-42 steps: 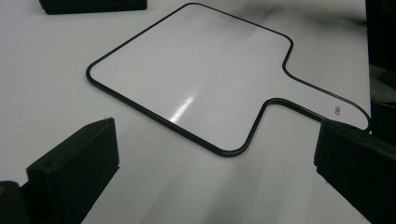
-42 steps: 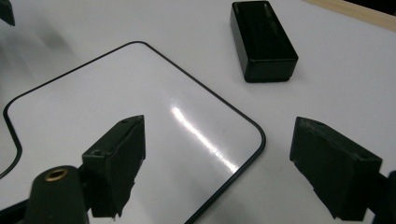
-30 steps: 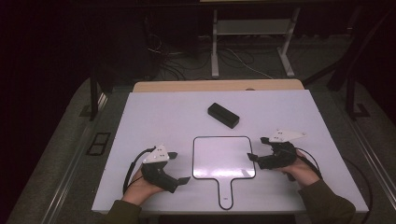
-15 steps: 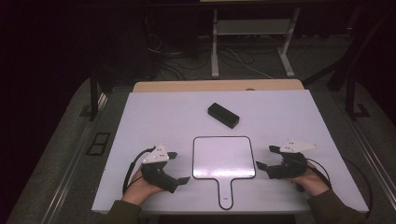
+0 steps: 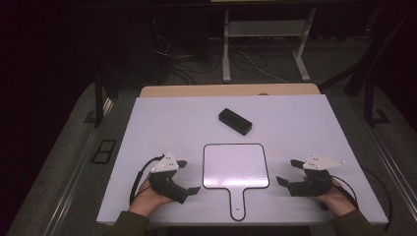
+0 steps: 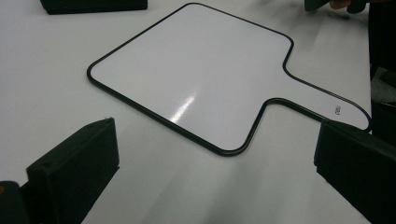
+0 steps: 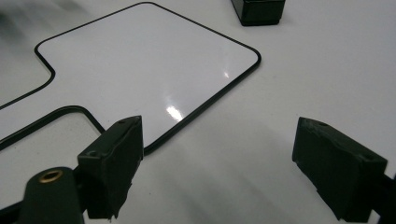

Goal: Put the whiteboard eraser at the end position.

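1. White paddle-shaped board (image 5: 236,165) with a thin black rim; lies flat at the table's near middle, handle toward the person.
2. Black rectangular block (image 5: 235,121); lies flat beyond the board, well apart.

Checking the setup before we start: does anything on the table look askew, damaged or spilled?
Nothing stands out. The paddle-shaped whiteboard lies flat and blank, handle toward the person; the black case sits angled beyond it, apart. No spills show.

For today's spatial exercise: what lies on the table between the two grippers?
In the high view, the white paddle-shaped board lies flat between the left gripper and the right gripper, its handle pointing toward the person.
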`<action>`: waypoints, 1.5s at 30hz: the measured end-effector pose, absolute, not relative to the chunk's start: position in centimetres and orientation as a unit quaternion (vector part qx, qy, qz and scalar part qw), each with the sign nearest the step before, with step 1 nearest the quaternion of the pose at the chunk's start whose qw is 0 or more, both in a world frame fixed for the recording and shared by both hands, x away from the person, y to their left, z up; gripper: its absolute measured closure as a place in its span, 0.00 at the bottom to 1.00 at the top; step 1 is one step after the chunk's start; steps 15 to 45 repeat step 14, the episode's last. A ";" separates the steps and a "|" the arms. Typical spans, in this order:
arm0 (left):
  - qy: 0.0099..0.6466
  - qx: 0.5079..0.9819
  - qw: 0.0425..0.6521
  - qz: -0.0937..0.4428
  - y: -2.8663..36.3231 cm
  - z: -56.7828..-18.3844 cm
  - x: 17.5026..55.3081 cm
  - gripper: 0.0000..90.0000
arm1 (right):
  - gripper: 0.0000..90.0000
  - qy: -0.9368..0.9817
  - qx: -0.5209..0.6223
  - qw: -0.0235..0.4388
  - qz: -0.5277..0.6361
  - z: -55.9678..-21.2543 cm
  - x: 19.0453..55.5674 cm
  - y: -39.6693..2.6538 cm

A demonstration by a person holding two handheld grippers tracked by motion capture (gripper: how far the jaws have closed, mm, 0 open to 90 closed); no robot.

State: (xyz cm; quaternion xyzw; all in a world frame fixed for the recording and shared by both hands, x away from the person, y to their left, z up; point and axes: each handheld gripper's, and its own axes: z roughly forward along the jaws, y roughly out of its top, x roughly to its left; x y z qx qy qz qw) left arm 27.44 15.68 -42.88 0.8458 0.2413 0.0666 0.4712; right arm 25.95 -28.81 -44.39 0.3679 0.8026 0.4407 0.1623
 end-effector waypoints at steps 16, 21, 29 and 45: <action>0.242 0.847 0.469 0.066 15.6 -43.0 27.5 0.00 | 0.17 0.801 0.374 0.161 0.440 -44.7 25.6 -29.6; 0.242 0.847 0.469 0.066 15.6 -43.0 27.5 0.00 | 0.17 0.801 0.374 0.161 0.440 -44.7 25.6 -29.6; 0.242 0.847 0.469 0.066 15.6 -43.0 27.5 0.00 | 0.17 0.801 0.374 0.161 0.440 -44.7 25.6 -29.6; 0.242 0.847 0.469 0.066 15.6 -43.0 27.5 0.00 | 0.17 0.801 0.374 0.161 0.440 -44.7 25.6 -29.6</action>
